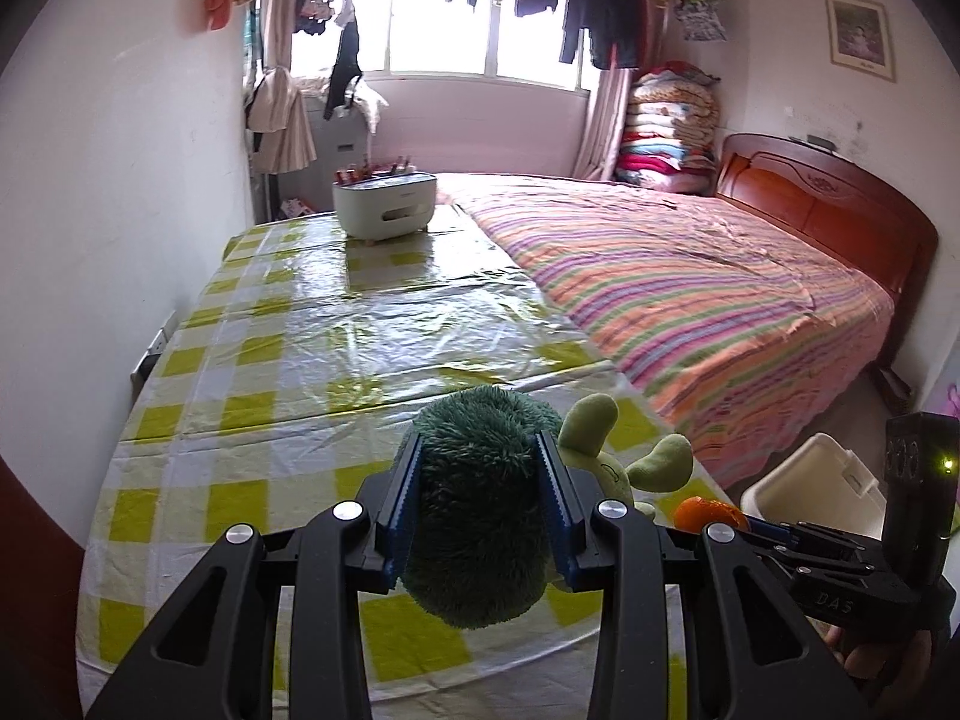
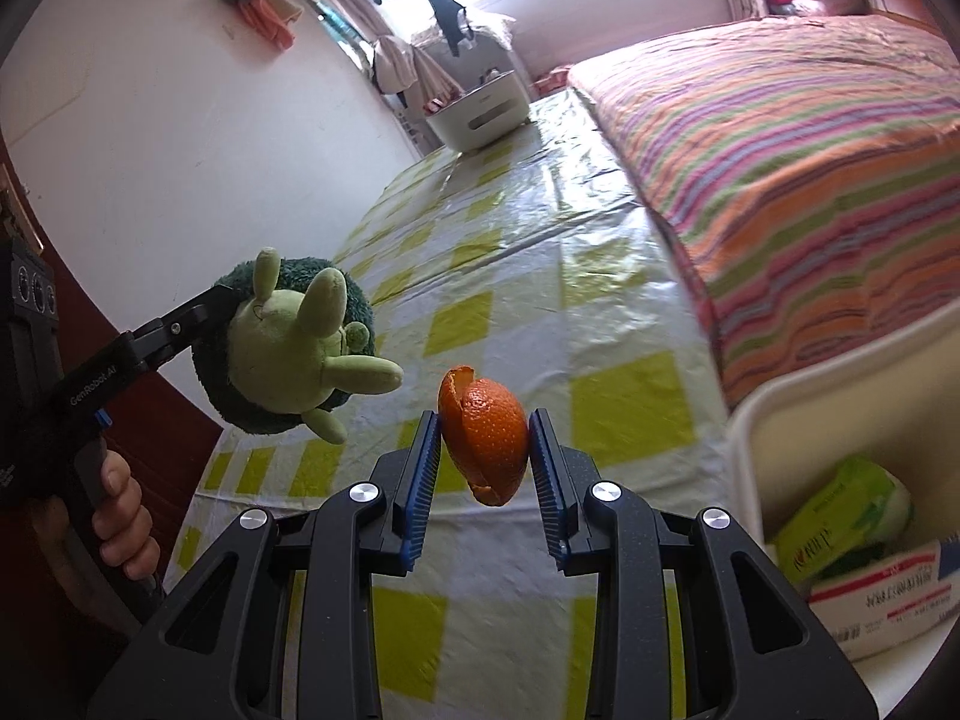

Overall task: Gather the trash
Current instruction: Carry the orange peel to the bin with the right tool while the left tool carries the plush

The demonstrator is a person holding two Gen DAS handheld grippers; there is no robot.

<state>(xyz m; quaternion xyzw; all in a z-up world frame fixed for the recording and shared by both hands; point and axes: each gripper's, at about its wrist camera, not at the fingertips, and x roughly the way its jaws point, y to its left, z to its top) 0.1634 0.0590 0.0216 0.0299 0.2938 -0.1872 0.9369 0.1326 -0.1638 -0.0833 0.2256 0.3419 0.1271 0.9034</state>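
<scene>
Left claw [image 1: 480, 480] clamps a plush toy [image 1: 474, 516]; right claw [image 2: 485, 450] clamps an orange peel [image 2: 487, 438] above the checked surface [image 2: 540, 312], beside the white bin [image 2: 780, 396]. The bed [image 1: 690, 276] borders the surface's right edge. Left handle reads "GenRobot.AI".

A table [image 1: 288, 360] covered with a glossy yellow-and-white checked plastic cloth [image 2: 540, 276] runs along the white wall, its long side just beside a bed [image 1: 720, 276] spread with a striped sheet. At the table's far end stands 1 white organizer box [image 1: 384, 204] with small items in its top. A stack of folded quilts [image 1: 669, 120] rests at the bed's far corner.
</scene>
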